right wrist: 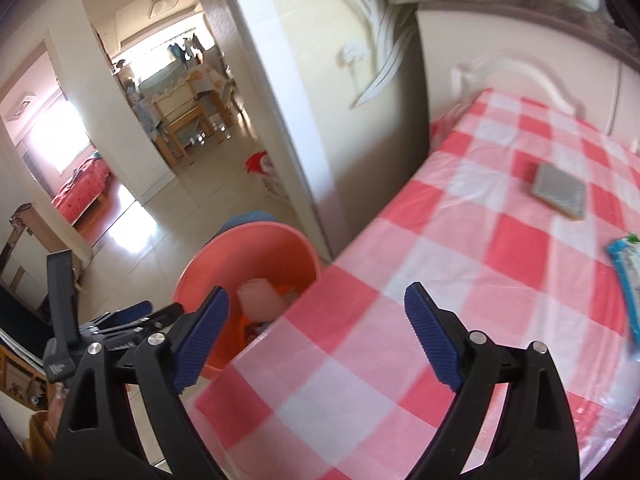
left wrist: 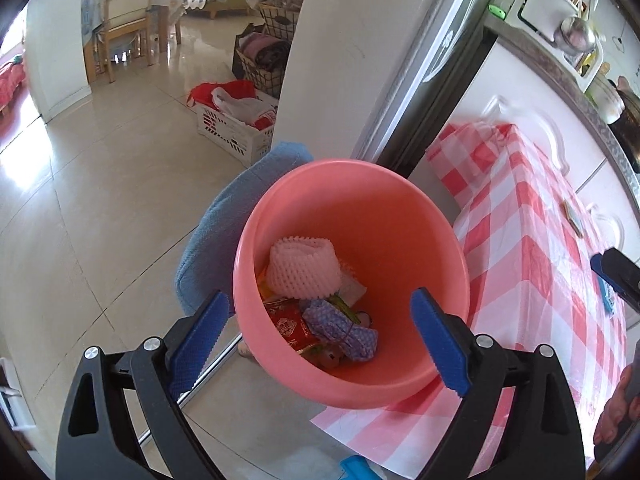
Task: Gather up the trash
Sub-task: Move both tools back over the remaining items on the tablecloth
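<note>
- Right gripper (right wrist: 316, 332): jaws spread wide, nothing between the pads, positioned over the near corner of the table.
- Checked tablecloth (right wrist: 460, 248): red and white, covers the table.
- Pink bin (right wrist: 248, 248): on the floor beside the table edge, trash inside.
- Grey pad (right wrist: 560, 190) and blue wrapper (right wrist: 628, 268): lying on the cloth, apart.
- Left gripper (right wrist: 120, 316): visible at lower left, near the bin.

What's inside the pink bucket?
The pink plastic bucket holds a pink foam fruit net, a red wrapper and a purple crumpled cloth. Whatever lies beneath them is covered.

Left gripper (left wrist: 320, 332) and right gripper (right wrist: 316, 338) gape wide, both empty, tilted downward
</note>
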`<state>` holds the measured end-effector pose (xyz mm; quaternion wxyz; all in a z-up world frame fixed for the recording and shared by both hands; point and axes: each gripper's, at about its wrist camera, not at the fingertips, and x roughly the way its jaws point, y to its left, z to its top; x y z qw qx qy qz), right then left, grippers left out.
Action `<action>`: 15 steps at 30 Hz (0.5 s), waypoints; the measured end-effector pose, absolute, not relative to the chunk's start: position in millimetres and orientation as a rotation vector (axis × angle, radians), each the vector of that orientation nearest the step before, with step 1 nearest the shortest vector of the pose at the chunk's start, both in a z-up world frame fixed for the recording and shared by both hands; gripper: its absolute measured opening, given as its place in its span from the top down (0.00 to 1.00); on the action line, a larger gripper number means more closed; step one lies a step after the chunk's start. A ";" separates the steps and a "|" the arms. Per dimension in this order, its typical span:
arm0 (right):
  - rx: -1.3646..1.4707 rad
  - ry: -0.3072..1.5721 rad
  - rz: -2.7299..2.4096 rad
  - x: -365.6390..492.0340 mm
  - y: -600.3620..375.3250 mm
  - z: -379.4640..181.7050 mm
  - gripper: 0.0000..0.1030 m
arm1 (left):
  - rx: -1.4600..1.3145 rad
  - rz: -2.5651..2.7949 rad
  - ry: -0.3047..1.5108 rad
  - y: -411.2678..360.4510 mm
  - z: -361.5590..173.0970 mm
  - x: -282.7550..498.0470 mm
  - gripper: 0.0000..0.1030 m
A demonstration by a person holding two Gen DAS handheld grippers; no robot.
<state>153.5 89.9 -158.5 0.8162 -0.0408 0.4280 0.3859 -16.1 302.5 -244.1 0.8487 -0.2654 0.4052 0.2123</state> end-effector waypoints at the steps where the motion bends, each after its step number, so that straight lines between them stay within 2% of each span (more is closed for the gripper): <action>1: -0.082 0.909 0.816 153.9 85.6 -159.0 0.11 | -0.559 0.444 0.851 300.5 -242.3 -15.4 0.11; 15: -0.127 0.832 0.673 144.2 35.5 -160.5 0.10 | -0.513 0.377 0.782 257.8 -205.6 -9.7 0.07</action>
